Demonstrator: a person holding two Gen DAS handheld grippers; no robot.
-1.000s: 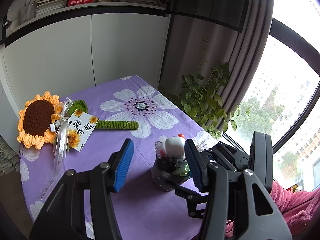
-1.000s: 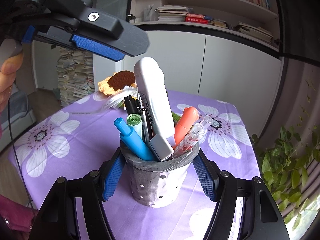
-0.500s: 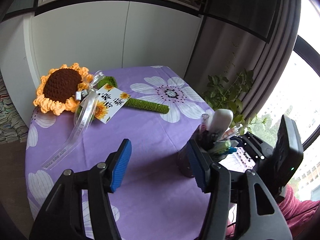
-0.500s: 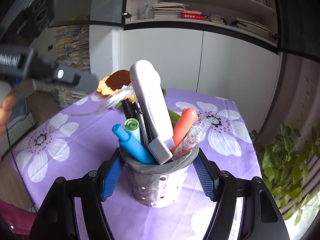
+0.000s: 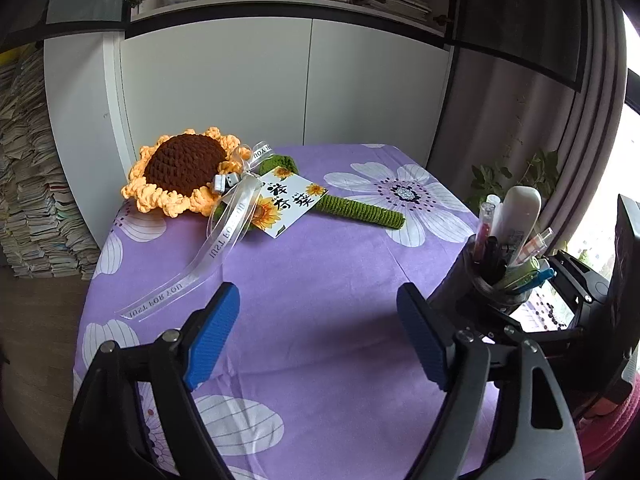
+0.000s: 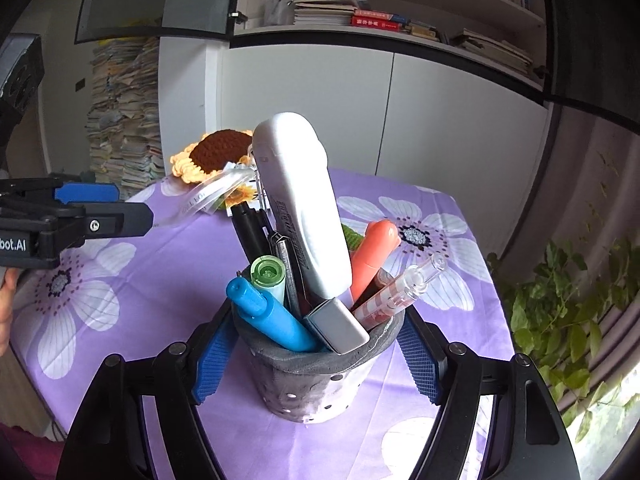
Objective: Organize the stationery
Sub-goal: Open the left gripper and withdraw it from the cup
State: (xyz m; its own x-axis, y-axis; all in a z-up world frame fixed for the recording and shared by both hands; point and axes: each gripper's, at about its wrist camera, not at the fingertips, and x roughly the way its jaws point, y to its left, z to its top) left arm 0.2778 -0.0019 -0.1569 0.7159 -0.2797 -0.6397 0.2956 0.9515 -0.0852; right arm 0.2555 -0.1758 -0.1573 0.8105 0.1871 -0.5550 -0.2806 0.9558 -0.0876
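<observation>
Purple floral cloth covers the desk (image 5: 320, 280), backed by white cabinet doors and shelves of books. On the cloth stands the grey pen holder (image 6: 316, 376), packed with a blue marker (image 6: 264, 316), a green-capped pen (image 6: 267, 274), black pens, a coral marker (image 6: 374, 256), a clear striped pen (image 6: 404, 292) and a large white stapler-like tool (image 6: 300, 212) set nose-down.

Change noted: a second ago the right gripper (image 6: 316, 356) was clenched on the holder; its fingers are now opening, and the blue pads stand just beside the rim on either side, with the holder between them but apparently no longer pressed. The left gripper (image 5: 320, 332), then poised above the holder, has dropped clear to one side; its fingers are opening over bare cloth and grasp nothing. Judgement: the last item is in, the holder is being set free, and the sorting looks close to finished.

Materials: the holder is a soft-looking, matt grey cup with a rolled lip and small round perforations; likely to deform under pressure. The pens are smooth plastic barrels. A crocheted sunflower (image 5: 184, 176) with knitted green stem, printed card and satin ribbon lies well apart, at the far side.
</observation>
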